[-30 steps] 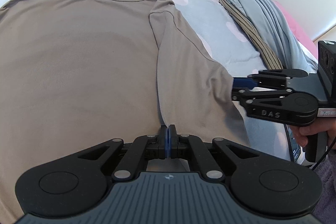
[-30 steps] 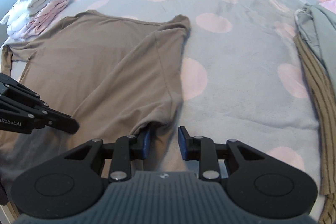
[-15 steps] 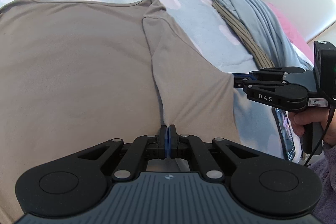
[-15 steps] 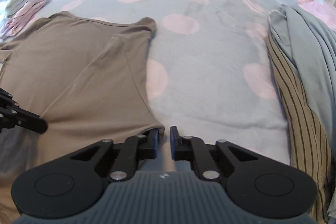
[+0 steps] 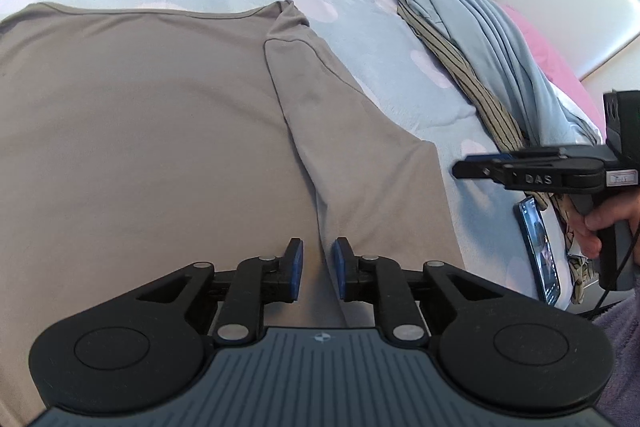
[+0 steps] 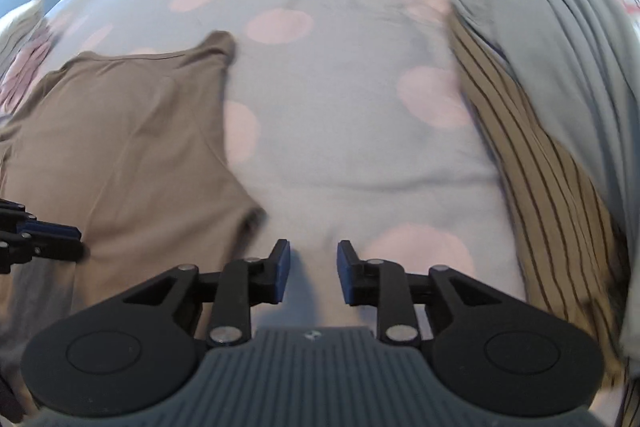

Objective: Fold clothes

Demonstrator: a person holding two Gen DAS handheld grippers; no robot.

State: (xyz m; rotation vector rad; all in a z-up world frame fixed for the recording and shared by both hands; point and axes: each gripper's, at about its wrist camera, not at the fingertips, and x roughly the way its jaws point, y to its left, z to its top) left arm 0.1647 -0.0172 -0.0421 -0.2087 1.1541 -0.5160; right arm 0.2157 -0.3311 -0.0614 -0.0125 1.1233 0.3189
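Sleeve fold laid: left tongs point(image 5: 317, 269) and right tongs point(image 6: 310, 269), just parted, hold nothing; next, grip the brown shirt point(image 5: 140, 131) ahead

From my left wrist camera I can read "DAS" in raised letters on the side of the right gripper point(image 5: 532, 174), off to my right. Just behind that lettering sits a small white label point(image 5: 621, 178) with red print, too small for me to make out. Nothing else is legible.
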